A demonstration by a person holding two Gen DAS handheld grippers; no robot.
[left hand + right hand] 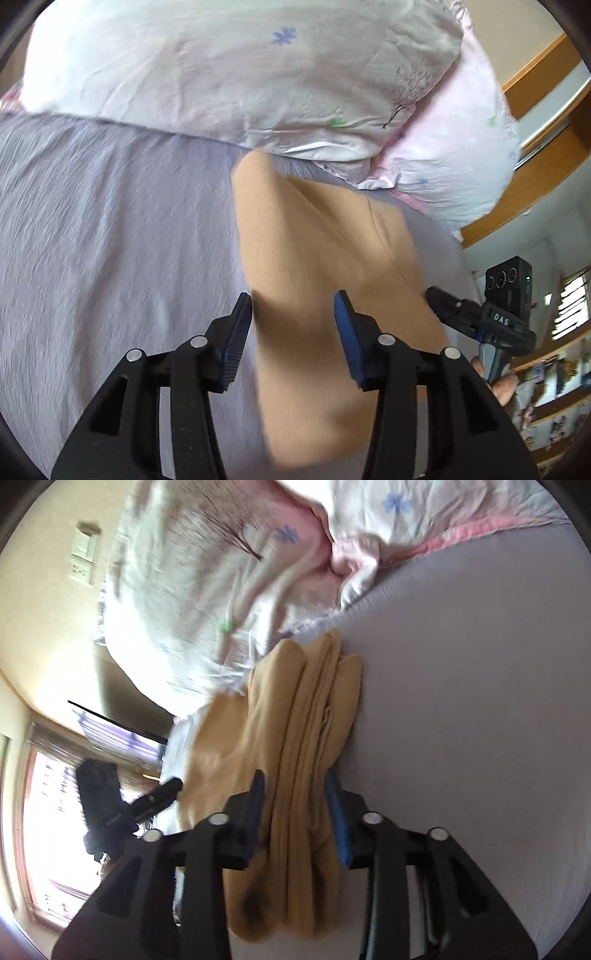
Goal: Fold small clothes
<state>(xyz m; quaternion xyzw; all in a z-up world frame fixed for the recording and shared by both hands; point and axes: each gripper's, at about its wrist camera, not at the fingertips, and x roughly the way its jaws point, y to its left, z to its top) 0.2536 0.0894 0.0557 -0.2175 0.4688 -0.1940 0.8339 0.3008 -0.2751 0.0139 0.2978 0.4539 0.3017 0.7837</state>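
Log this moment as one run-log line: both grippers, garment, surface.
left gripper: open, over tan garment | right gripper: shut on bunched tan garment | surface: lavender sheet | floral quilt beyond

Before you, a plain tan knit garment (325, 266) lies on a pale lavender bedsheet (110, 229), beneath a white-and-pink quilt (229, 74) printed with small blue and green flowers. Your black left gripper (293, 332) and black right gripper (295, 812) both carry blue finger pads (347, 339).
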